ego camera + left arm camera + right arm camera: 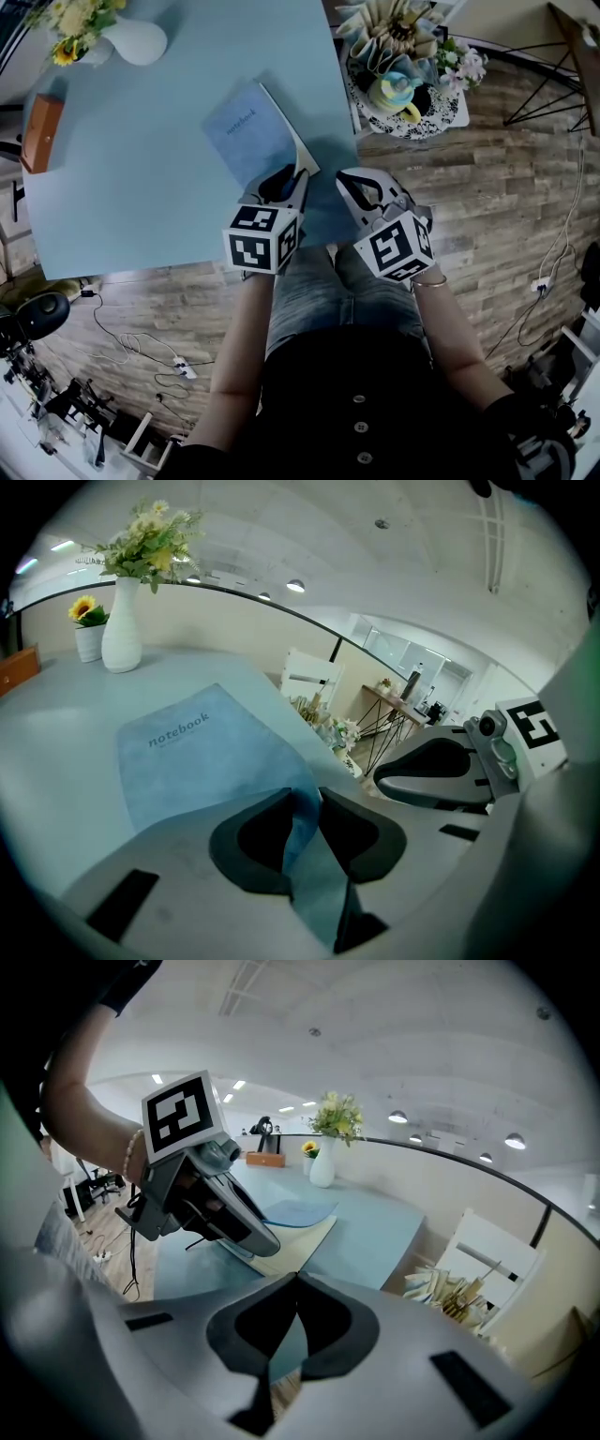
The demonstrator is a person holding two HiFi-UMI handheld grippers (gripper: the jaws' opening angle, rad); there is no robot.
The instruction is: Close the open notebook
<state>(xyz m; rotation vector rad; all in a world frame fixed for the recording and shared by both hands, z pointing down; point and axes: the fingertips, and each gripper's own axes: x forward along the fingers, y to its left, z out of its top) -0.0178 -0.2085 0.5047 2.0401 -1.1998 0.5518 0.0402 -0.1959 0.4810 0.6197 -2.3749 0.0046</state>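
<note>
head view: blue notebook (248,131) lying on pale-blue desk (141,169), near its front edge. left tool (281,180) clamped on cover corner, cover slightly raised. right tool (350,180) pinched together, empty.

The left claw (285,180) touches the notebook (249,131) on the table (141,164).

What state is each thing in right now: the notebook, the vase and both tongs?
Blue soft-cover notebook: nearly closed, near cover corner raised off the cream pages.
Left tongs: shut on that cover corner.
Right tongs: shut, empty.
White ceramic vase: upright, holding flowers.
</note>
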